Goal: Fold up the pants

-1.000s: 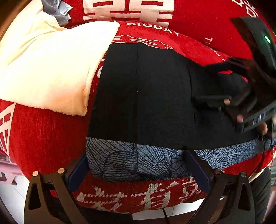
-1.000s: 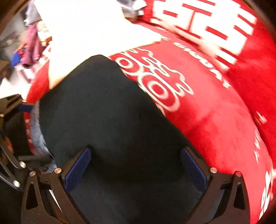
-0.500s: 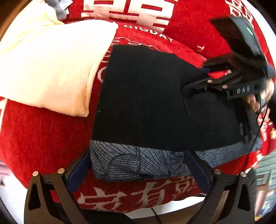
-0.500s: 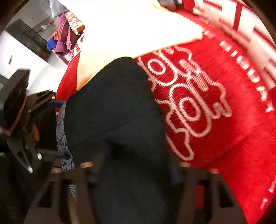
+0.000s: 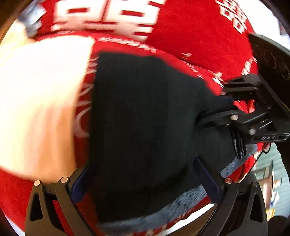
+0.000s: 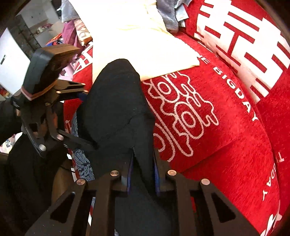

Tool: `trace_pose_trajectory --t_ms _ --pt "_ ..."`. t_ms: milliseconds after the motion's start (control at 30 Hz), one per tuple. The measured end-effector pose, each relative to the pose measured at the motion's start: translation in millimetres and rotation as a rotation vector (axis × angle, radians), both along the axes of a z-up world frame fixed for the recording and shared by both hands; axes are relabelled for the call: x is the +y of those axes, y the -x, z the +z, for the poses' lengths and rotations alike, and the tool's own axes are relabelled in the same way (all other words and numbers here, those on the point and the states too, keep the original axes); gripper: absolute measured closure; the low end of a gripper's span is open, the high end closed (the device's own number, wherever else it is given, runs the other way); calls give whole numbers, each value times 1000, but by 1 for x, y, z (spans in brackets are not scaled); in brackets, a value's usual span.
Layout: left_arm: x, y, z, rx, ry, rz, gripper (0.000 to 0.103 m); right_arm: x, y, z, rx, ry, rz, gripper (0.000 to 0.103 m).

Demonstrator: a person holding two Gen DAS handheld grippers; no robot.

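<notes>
Right gripper: your right gripper [image 6: 143,174] sits at the lower centre of its own view, jaws closing with a raised ridge of the black pants [image 6: 116,101] pinched between the blue pads; in the left wrist view the same tool [image 5: 215,110] enters from the right edge, biting the cloth's right border.
Left gripper: your left gripper [image 5: 145,183] is spread wide at the bottom of its frame, the pants' near edge lying between the fingers, neither pad pressing on it; it grasps nothing.
Pants: dark fabric fills the middle of the left wrist view, draped over a red cushion [image 6: 226,127] with white lettering, a blue patterned lining [image 5: 181,205] showing along the lower hem.
Left side: a cream towel [image 5: 39,101] lies at the left of the frame, just beside the pants.
Background: grey cloth [image 6: 168,16] sits at the top of the right wrist view, above the towel.
Focus: the left wrist view is motion-blurred.
</notes>
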State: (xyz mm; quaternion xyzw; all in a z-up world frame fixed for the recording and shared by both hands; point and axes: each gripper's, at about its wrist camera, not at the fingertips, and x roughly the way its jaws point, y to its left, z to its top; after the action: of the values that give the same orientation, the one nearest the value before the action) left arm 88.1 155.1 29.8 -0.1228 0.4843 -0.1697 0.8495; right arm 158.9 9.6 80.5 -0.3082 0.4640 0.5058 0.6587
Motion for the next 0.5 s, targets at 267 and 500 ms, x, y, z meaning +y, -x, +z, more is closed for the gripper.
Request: trace_pose_trajectory --t_ms 267,500 --pt "-33 0 0 24 -107 -78 45 -12 -11 1 77 -65 -65 82" --pt "-29 -4 0 120 -73 -36 48 -13 -37 -5 84 -51 -271 32"
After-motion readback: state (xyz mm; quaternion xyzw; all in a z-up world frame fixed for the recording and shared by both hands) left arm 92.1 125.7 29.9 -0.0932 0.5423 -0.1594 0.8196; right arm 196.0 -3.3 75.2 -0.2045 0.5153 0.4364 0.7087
